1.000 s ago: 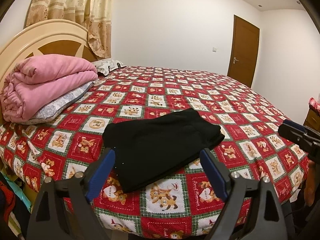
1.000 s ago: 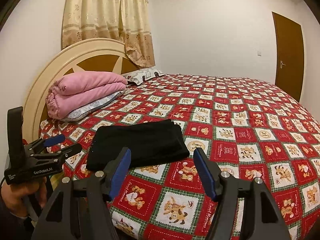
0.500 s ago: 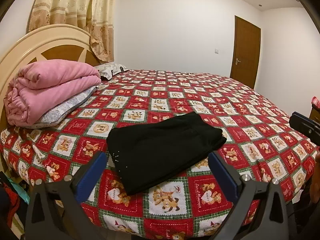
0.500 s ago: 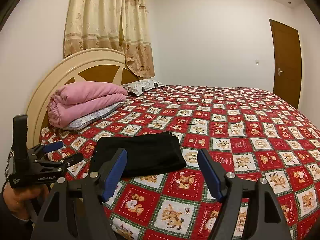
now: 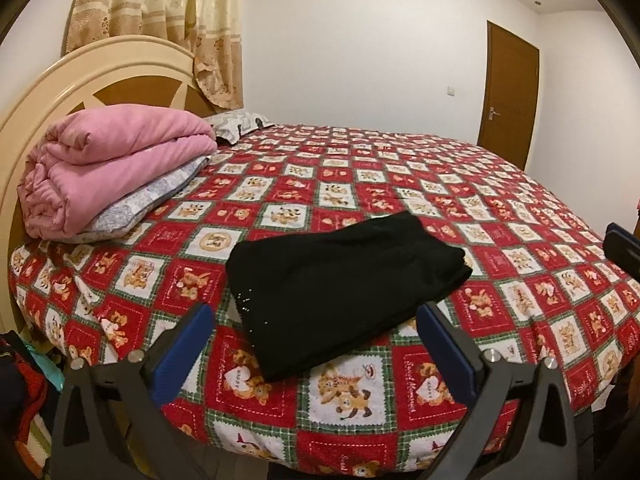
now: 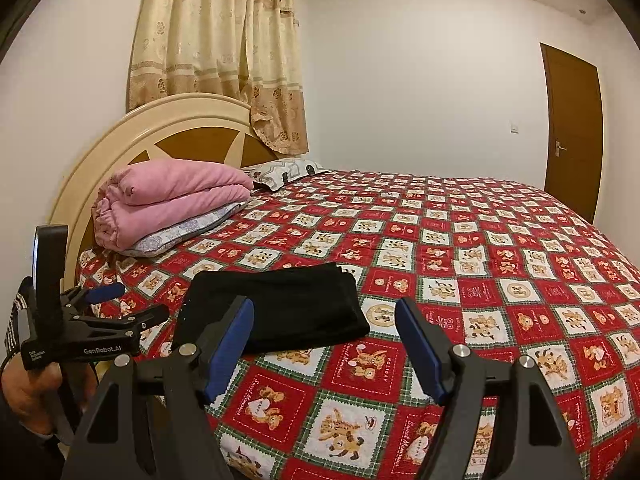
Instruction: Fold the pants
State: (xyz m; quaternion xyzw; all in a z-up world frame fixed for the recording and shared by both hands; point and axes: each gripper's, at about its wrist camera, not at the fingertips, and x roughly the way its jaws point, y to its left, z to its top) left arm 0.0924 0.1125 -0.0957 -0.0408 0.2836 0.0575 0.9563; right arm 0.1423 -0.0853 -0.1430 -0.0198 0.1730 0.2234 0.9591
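The black pants (image 5: 344, 288) lie folded into a flat rectangle near the front edge of the bed (image 5: 360, 396). In the left wrist view my left gripper (image 5: 314, 316) hovers just before the pants' near end, open, with nothing between its blue pads (image 5: 188, 344). My right gripper (image 6: 324, 306) is open and empty too, hanging in front of the pants (image 6: 280, 312) at the bed's edge. The right wrist view shows the left gripper (image 6: 136, 302) at the left, held by a hand (image 6: 24, 392). The right gripper's tip (image 5: 620, 244) shows at the left view's right edge.
A folded pink blanket (image 5: 112, 168) rests on a grey pillow (image 5: 148, 204) by the cream headboard (image 6: 120, 148). A second pillow (image 6: 284, 170) lies farther back. The bear-patterned spread (image 6: 500, 280) stretches to the right. A brown door (image 6: 572, 128) stands closed; clothes (image 5: 24, 392) lie on the floor at left.
Both grippers' jaws have spread wider. The left gripper has tilted up a little, so the pants sit higher in its view. The pants have not moved.
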